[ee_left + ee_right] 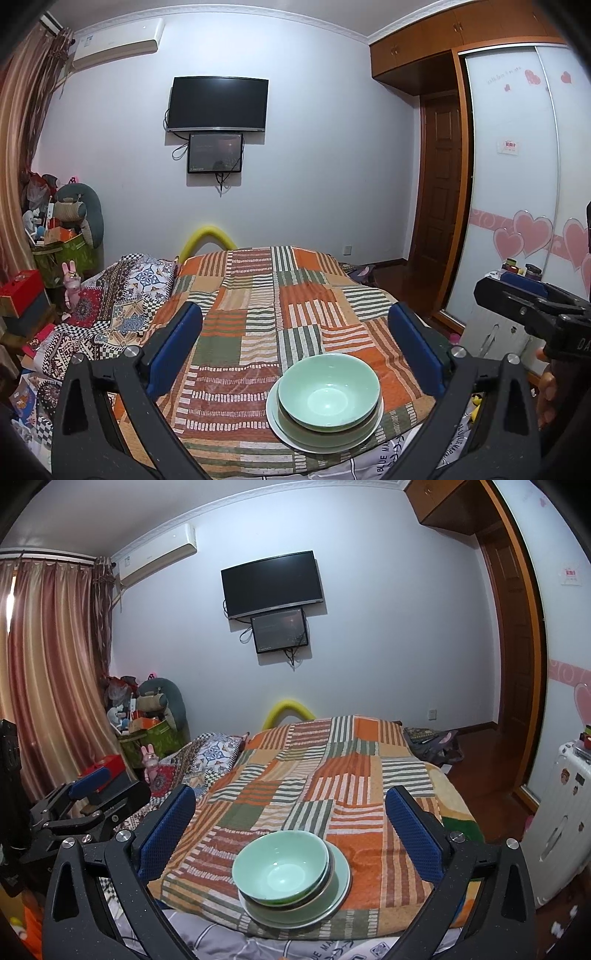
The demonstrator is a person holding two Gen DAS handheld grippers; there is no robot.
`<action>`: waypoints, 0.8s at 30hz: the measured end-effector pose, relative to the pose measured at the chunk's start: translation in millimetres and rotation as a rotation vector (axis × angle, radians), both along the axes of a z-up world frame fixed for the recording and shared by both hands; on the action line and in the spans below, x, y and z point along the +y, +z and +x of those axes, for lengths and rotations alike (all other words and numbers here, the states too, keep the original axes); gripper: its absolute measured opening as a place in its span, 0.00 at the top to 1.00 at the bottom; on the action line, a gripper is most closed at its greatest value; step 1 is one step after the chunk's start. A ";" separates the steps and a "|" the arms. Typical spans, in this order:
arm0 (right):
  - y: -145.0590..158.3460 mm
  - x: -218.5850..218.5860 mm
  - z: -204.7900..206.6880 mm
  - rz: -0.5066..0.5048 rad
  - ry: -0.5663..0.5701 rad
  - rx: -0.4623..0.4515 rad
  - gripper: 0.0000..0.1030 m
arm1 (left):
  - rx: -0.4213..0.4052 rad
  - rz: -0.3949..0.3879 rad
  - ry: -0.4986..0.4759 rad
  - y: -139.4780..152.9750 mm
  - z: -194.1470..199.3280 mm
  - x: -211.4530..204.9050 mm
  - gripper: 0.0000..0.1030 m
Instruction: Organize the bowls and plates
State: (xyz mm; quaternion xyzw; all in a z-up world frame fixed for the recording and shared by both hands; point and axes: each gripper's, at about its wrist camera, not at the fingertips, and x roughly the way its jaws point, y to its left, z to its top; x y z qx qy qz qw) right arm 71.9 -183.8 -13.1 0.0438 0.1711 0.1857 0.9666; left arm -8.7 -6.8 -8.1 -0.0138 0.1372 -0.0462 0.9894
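Left wrist view: left gripper (295,350) spread wide, nothing between the blue pads. Green bowl (328,391) nested on the plates (284,428), stack near the front edge of the patchwork bedspread (258,295). Likely risk: soft, uneven bedding under the stack, so any nudge at the rim could tip or slide it off the edge.

Right wrist view: right gripper (290,830) wide as well, empty, set back from the stack. Bowl sitting slightly off-centre to the left; probable slip if jaws close on one rim only.
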 end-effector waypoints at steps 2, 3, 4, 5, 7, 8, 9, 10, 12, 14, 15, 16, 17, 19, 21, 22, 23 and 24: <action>0.1 0.2 -0.5 -0.003 0.001 -0.003 0.01 | 0.000 0.001 -0.001 0.3 0.0 -0.8 0.01; 0.4 0.2 -1.2 -0.004 0.003 -0.003 0.01 | 0.000 0.002 -0.002 0.2 0.0 -1.6 0.01; 0.6 0.0 -1.5 -0.004 0.004 -0.004 0.01 | -0.001 0.003 -0.002 0.7 -0.2 -1.6 0.01; 1.1 -0.2 -1.9 -0.004 0.004 -0.005 0.01 | -0.001 0.004 -0.002 0.9 0.0 -1.7 0.01; 1.7 -0.5 -2.4 -0.004 0.004 -0.007 0.01 | -0.002 0.005 -0.004 1.1 0.0 -2.2 0.01; 2.2 -0.8 -2.5 -0.004 0.003 -0.008 0.01 | -0.002 0.005 -0.004 1.2 0.0 -2.5 0.01; 2.0 -1.1 -2.8 -0.003 0.003 -0.009 0.01 | -0.002 0.006 -0.005 1.3 0.0 -2.8 0.01; 2.1 -1.5 -3.5 -0.001 0.003 -0.010 0.01 | -0.003 0.006 -0.005 1.2 -0.6 -2.6 0.01; 1.7 -2.5 -4.3 0.002 0.002 -0.009 0.00 | -0.007 0.007 -0.009 1.5 -1.9 -3.2 0.01; 2.1 -3.2 -4.4 0.003 0.002 -0.009 0.00 | -0.010 0.009 -0.011 1.9 -2.8 -3.1 0.00; 2.7 -3.5 -4.7 0.004 0.001 -0.010 0.00 | -0.011 0.010 -0.013 2.0 -2.7 -3.2 0.00; 2.6 -3.4 -4.6 0.004 0.002 -0.009 0.01 | -0.010 0.010 -0.015 2.0 -2.7 -3.3 0.00; 2.4 -3.2 -4.3 0.003 0.001 -0.009 0.01 | -0.009 0.010 -0.016 2.1 -2.5 -3.4 0.00; 2.6 -3.1 -4.4 0.001 0.001 -0.008 0.01 | -0.009 0.012 -0.019 2.3 -2.4 -3.5 0.00; 2.2 -3.0 -4.5 -0.001 0.003 -0.008 0.00 | -0.010 0.012 -0.020 2.6 -2.4 -3.2 0.00; 2.5 -2.9 -4.6 -0.002 0.003 -0.009 0.00 | -0.011 0.011 -0.022 2.7 -2.3 -2.9 0.00; 2.1 -2.6 -4.6 -0.003 0.003 -0.009 0.00 | -0.011 0.008 -0.025 2.9 -2.4 -2.3 0.00; 2.1 -2.5 -4.7 -0.005 0.004 -0.010 0.00 | -0.012 0.005 -0.028 3.1 -2.6 -1.9 0.00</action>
